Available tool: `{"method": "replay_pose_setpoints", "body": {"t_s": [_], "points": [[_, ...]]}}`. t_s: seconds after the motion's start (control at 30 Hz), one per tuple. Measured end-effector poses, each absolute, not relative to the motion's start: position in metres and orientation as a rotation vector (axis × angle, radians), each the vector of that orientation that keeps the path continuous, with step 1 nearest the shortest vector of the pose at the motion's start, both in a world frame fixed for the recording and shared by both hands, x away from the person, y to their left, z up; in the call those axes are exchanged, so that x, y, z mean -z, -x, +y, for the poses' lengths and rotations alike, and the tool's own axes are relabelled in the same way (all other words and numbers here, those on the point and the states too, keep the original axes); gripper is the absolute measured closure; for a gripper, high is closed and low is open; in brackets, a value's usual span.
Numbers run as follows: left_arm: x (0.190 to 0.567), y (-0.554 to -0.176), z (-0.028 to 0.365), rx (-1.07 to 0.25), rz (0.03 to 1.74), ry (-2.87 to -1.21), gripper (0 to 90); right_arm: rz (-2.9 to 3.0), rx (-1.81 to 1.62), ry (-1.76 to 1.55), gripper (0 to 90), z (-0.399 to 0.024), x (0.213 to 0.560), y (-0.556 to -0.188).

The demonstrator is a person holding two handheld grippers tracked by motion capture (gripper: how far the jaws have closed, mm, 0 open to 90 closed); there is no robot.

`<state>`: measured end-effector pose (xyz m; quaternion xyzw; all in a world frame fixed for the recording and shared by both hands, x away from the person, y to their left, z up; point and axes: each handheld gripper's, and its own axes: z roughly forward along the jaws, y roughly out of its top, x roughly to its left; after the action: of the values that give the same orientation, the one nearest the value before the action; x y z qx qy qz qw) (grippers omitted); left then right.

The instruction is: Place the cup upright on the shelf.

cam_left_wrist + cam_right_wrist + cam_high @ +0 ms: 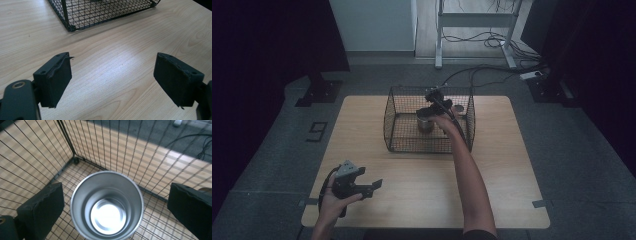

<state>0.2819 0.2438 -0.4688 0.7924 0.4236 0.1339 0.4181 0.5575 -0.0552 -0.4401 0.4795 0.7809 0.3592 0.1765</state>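
Observation:
A shiny metal cup (425,123) stands upright inside a black wire basket (396,131) at the back middle of the wooden table (422,192). My right gripper (428,111) hangs inside the basket just over the cup. In the right gripper view I look straight down into the cup (107,205); my right gripper (116,188) is open, its pads wide on either side of the rim and clear of it. At the table's front left my left gripper (371,178) rests in a hand, open. The left gripper (112,65) has bare wood between its pads.
The basket's near corner (71,26) lies ahead of the left gripper. Behind the table, a desk frame (439,45) and loose cables (492,70) sit on the grey floor. Dark curtains hang at both sides. The table's front edge is close to the left hand.

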Motion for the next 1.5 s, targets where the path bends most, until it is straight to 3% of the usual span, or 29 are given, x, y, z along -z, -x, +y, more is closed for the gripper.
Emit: {"method": "replay_pose_setpoints", "body": {"t_s": [0.73,1.23,1.5], "points": [[0.469,-0.282,0.241,-0.338,1.069,-1.993,15.2,2.190,-1.200,-1.187,13.2,-0.089,0.395,-0.477],[0.470,-0.281,0.238,-0.344,1.068,-2.004,15.2,2.126,-1.305,-1.080,17.9,-0.125,0.395,-0.410],[0.471,-0.281,0.234,-0.344,1.062,-2.014,15.2,2.095,-1.330,-1.060,18.4,-0.149,0.411,-0.374]]}}
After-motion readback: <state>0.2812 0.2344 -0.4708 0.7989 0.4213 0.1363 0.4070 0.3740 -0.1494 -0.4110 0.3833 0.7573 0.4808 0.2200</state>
